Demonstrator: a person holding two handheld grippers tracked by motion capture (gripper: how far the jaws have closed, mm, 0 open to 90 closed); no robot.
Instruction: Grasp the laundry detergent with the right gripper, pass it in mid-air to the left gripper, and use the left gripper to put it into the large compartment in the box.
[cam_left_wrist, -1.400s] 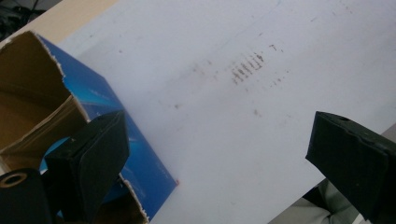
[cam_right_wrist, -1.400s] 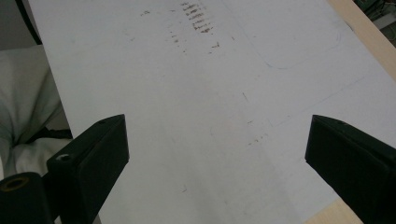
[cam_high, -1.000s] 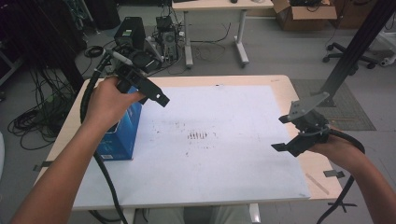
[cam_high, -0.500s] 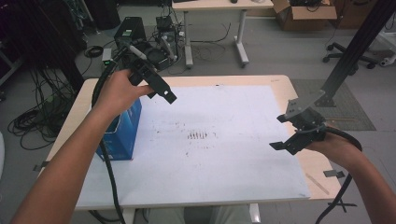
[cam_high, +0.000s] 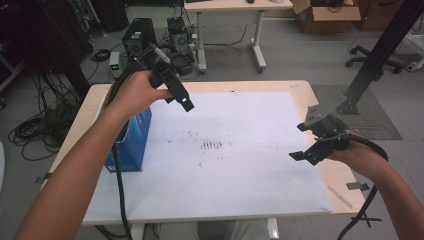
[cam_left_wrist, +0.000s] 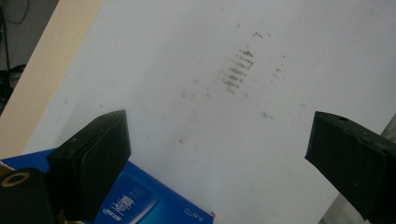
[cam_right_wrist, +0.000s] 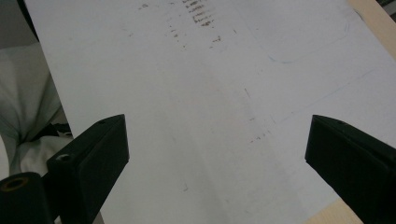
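Observation:
A blue box (cam_high: 131, 140) stands upright near the left edge of the white sheet (cam_high: 240, 175) that covers the wooden table (cam_high: 300, 90). My left gripper (cam_high: 179, 101) hovers in the air above and to the right of the box, open, with nothing between its jaws. In the left gripper view, the left gripper (cam_left_wrist: 219, 135) looks down on the sheet, and the blue box (cam_left_wrist: 140, 205) top sits at the bottom edge. My right gripper (cam_high: 300, 141) floats open over the sheet's right edge. In the right gripper view, the right gripper (cam_right_wrist: 217, 140) is wide open over bare sheet.
Brown smudges (cam_high: 212, 145) mark the sheet's middle. Beyond the table's far edge are a computer tower (cam_high: 135, 37), cables, another table (cam_high: 235, 5) and a cardboard box (cam_high: 325, 10). A black stand (cam_high: 372, 55) rises at the right. Tape strips (cam_high: 357, 186) lie by the right corner.
My left gripper has risen and moved right and away from the box top, out over the sheet. The right gripper has barely shifted.

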